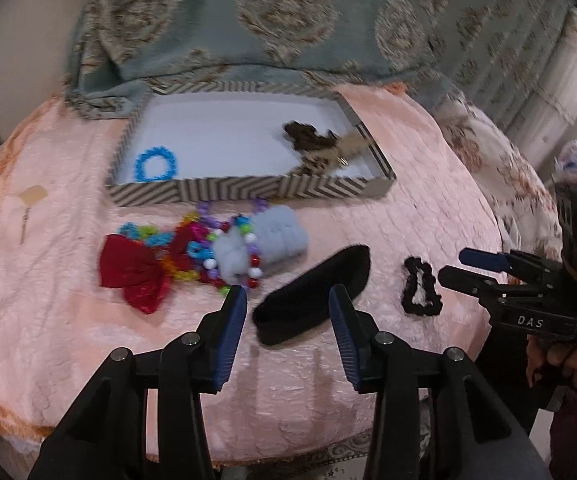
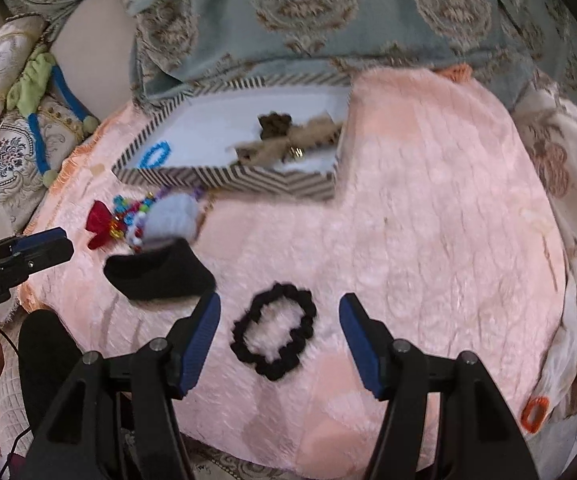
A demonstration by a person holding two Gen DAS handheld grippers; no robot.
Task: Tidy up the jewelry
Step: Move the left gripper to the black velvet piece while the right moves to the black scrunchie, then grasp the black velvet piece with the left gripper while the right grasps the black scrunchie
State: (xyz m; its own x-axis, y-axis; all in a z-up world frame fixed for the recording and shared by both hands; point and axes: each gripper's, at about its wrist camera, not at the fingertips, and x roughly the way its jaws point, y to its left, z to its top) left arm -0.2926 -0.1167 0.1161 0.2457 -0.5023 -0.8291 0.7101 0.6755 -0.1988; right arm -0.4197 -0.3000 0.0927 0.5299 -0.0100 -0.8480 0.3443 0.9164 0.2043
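The right gripper (image 2: 279, 322) hangs with its fingers spread wide on either side of the black scrunchie (image 2: 273, 331), which lies flat on the pink cloth (image 2: 428, 240), untouched. The left gripper (image 1: 287, 306) likewise has its fingers spread, empty, over the near end of the black headband (image 1: 313, 295). Beyond the headband lies a heap of a red bow (image 1: 134, 274), coloured beads (image 1: 200, 248) and a grey fluffy piece (image 1: 264, 240). Farthest stands the striped box (image 1: 248, 188), holding a blue ring (image 1: 155, 164) and a brown bow (image 1: 320, 146).
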